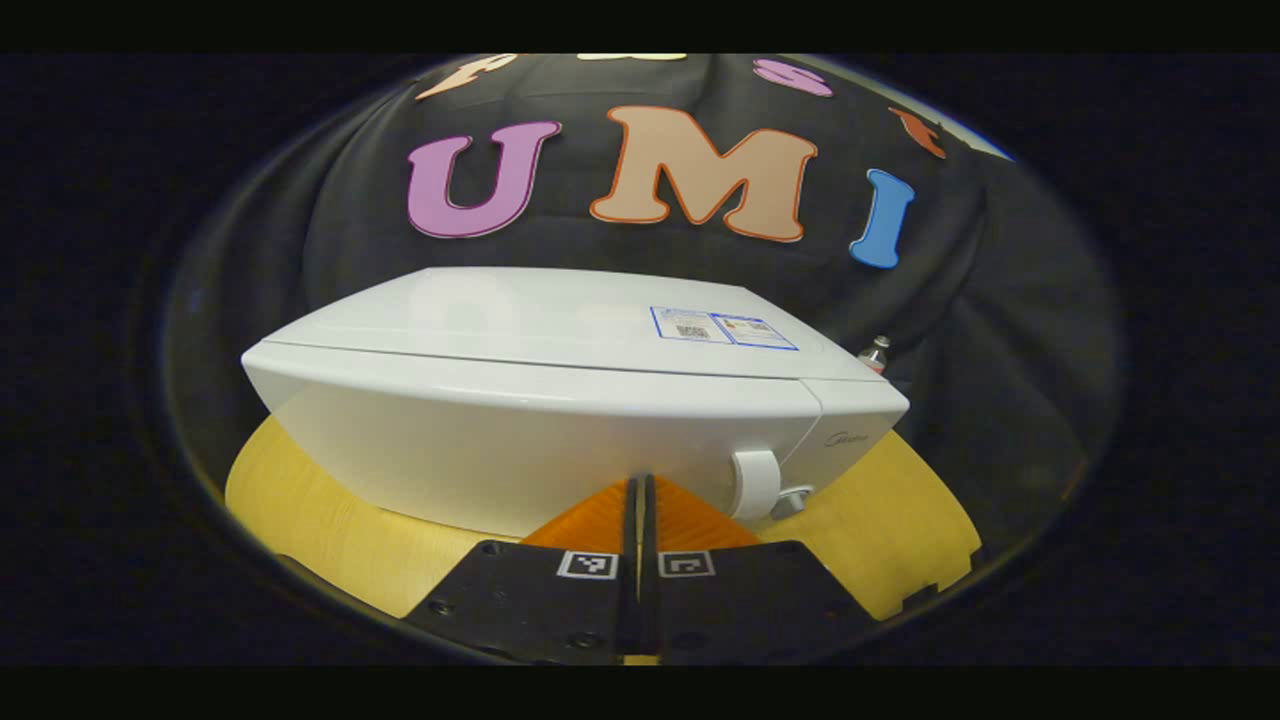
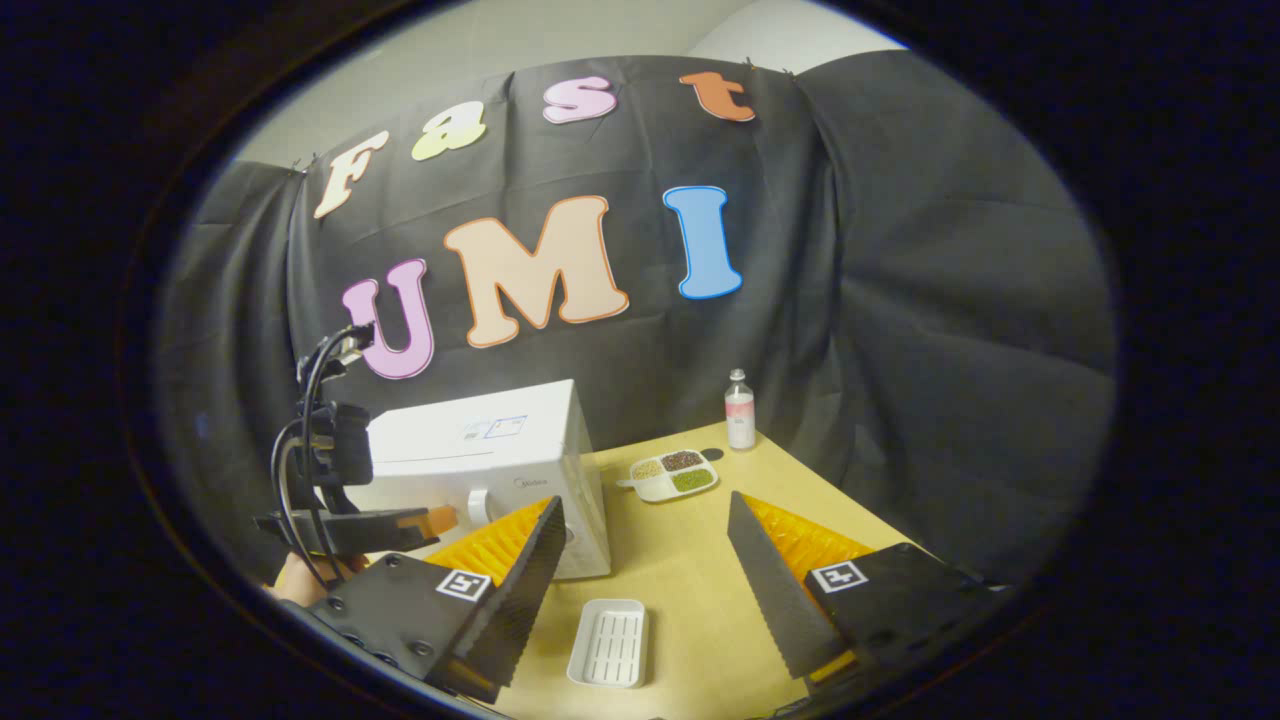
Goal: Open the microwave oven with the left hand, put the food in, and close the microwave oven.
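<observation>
The microwave oven [image 1: 560,400] — a white, smooth-skinned box — sits at the left of the pale wooden desk [image 2: 700,590], door shut. Its curved white handle [image 1: 756,482] stands upright at the door's right edge, just right of and beyond the left gripper [image 1: 640,500], whose fingers are clenched together on nothing. That gripper is plainly the nearer one. The right gripper [image 2: 640,560] hangs released, jaws wide apart, well back. The food — a white divided tray [image 2: 675,474] of three fillings — lies right of the oven; a ribbed white dish [image 2: 610,640] nearer; a small bottle [image 2: 740,410] beyond.
</observation>
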The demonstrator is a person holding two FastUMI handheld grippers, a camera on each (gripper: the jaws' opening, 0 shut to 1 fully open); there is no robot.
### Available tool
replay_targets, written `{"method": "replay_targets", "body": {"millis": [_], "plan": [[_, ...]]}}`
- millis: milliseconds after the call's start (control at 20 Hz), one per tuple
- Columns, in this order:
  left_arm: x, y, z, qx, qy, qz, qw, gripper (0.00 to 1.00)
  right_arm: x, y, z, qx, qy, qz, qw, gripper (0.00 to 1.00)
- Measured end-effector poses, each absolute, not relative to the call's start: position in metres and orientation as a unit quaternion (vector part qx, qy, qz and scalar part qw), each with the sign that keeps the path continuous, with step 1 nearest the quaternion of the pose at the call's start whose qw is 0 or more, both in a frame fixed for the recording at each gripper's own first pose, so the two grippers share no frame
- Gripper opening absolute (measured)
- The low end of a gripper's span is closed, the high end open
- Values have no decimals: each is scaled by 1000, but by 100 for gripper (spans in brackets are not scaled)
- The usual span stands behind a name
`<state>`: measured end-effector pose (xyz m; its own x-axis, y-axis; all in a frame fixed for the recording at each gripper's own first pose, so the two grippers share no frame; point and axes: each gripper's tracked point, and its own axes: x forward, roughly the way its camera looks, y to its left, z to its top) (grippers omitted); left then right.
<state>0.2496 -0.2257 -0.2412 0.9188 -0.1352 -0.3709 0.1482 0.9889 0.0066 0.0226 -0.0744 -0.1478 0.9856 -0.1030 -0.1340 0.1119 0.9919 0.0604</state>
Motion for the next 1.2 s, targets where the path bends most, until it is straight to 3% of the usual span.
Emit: {"method": "replay_targets", "body": {"millis": [400, 650, 700, 750, 800, 850, 900, 950, 1050, 1100, 1200], "plan": [[247, -221, -242, 16, 190, -65, 979, 1, 14, -75, -147, 27, 66, -48, 996, 92], [223, -207, -217, 15, 155, -45, 987, 0, 17, -76, -146, 25, 61, -43, 997, 92], [216, -205, -213, 17, 150, -45, 987, 5, 17, -75, -147, 25, 62, -41, 997, 92], [207, -200, -209, 22, 145, -43, 988, 16, 17, -75, -148, 26, 64, -39, 997, 92], [198, -195, -202, 27, 137, -39, 989, 9, 17, -74, -148, 27, 65, -37, 997, 92], [189, -189, -193, 32, 123, -35, 991, 12, 18, -74, -149, 28, 66, -36, 997, 92], [179, -183, -185, 39, 111, -31, 993, 27, 17, -75, -147, 28, 67, -34, 997, 92], [168, -177, -177, 48, 101, -28, 993, 24, 18, -74, -147, 28, 67, -31, 997, 92], [150, -169, -167, 63, 86, -28, 994, 37, 17, -73, -149, 26, 70, -25, 997, 92], [143, -167, -164, 69, 84, -29, 994, 54, 18, -73, -150, 24, 73, -23, 997, 92], [130, -159, -164, 84, 91, -27, 992, 72, 17, -70, -152, 22, 78, -15, 997, 92]]}}
